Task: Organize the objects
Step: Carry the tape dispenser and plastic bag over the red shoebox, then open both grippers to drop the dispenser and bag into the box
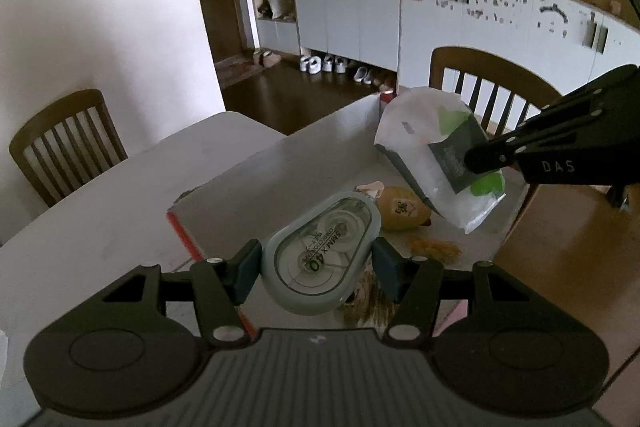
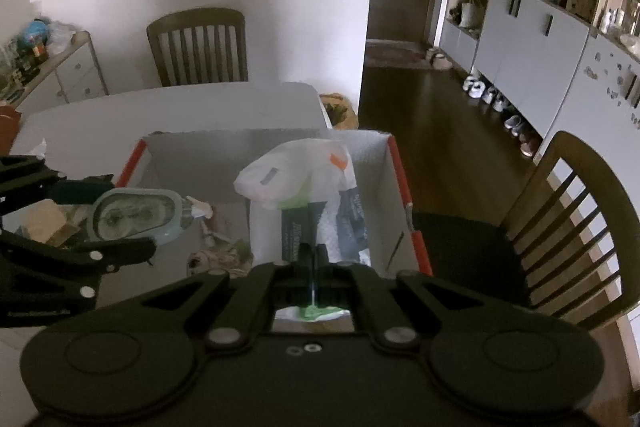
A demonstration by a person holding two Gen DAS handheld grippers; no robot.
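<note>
My left gripper (image 1: 316, 263) is shut on a grey-green correction tape dispenser (image 1: 320, 251) and holds it above the near-left corner of an open cardboard box (image 1: 256, 163). The dispenser also shows in the right wrist view (image 2: 136, 215). My right gripper (image 2: 313, 255) is shut on a white plastic packet (image 2: 296, 183) with dark and green print, held over the box's right side. The packet (image 1: 436, 163) hangs from the right fingers (image 1: 492, 157) in the left wrist view. A yellow pouch (image 1: 404, 213) and orange scraps (image 1: 434, 247) lie on the box floor.
The box with red-edged flaps (image 2: 400, 183) stands on a white table (image 1: 100, 223). Wooden chairs stand at the far left (image 1: 64, 143), behind the box (image 1: 492, 83) and at the right (image 2: 568, 227). White cabinets (image 1: 440, 11) line the far wall.
</note>
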